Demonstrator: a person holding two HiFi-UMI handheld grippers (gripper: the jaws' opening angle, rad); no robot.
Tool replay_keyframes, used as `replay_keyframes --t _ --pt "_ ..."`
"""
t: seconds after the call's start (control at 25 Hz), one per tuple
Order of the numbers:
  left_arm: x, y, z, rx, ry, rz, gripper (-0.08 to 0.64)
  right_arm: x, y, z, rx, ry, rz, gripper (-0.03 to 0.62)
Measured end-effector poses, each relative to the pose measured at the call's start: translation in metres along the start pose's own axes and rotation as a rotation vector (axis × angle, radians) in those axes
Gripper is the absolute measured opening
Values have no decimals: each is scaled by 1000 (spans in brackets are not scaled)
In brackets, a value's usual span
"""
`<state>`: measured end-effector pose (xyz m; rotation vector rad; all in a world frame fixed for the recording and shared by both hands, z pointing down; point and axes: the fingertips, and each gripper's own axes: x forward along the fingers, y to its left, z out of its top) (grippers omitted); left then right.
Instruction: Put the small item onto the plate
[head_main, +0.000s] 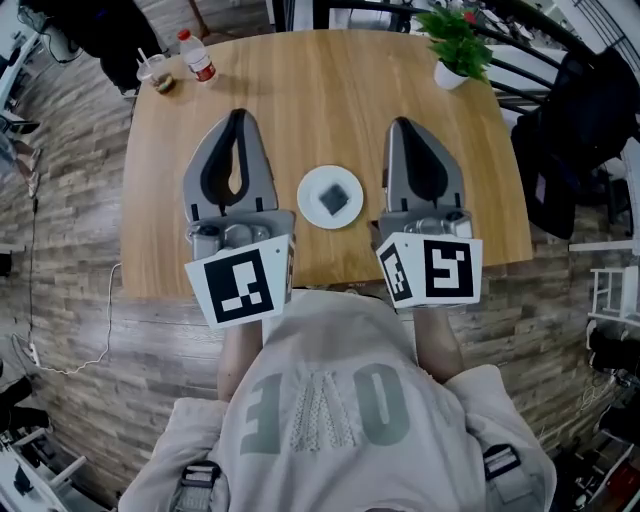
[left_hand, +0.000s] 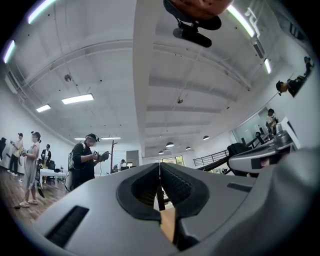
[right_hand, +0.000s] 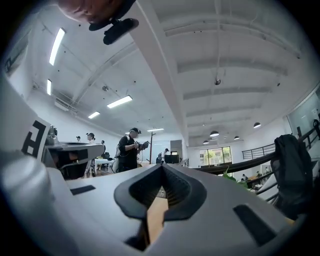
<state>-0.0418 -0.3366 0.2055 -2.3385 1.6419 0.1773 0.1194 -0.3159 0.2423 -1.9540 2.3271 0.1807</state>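
Wooden desk (head_main: 300, 90) fills the head view's upper half. At frame centre a white plate (head_main: 308, 210) carries the dark small item (head_main: 333, 200), between the left gripper (head_main: 237, 115) and right gripper (head_main: 400, 122), lower in frame than their tips and touching neither. The gripper views show neither plate nor item, only ceiling and standing people. Both pairs of jaws are clenched on nothing.

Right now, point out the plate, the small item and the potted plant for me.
plate (head_main: 306, 198): head view, bare white rim on its left side.
small item (head_main: 333, 200): head view, middle of the dark square lying on the plate.
potted plant (head_main: 455, 40): head view, green leaves above the white pot.
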Motion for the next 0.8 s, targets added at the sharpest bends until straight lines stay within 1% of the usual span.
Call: replay_keyframes --t 0.36,0.48,0.52,0.56,0.68,0.8 --pt "3 -19 5 13 -8 -48 9 -12 -3 -2 2 10 -5 17" --pt "5 -23 18 12 -84 -64 9 -12 -3 -1 1 9 2 17" --pt "6 -24 19 13 -91 -64 9 -12 -3 -1 2 9 6 17" --pt "5 -24 17 14 -79 -63 9 -12 -4 -1 3 9 9 17" --pt "3 -24 3 21 16 -52 9 -13 -5 0 6 6 15 17" --pt "1 -24 -3 25 56 -48 9 -14 -6 0 11 5 15 17"
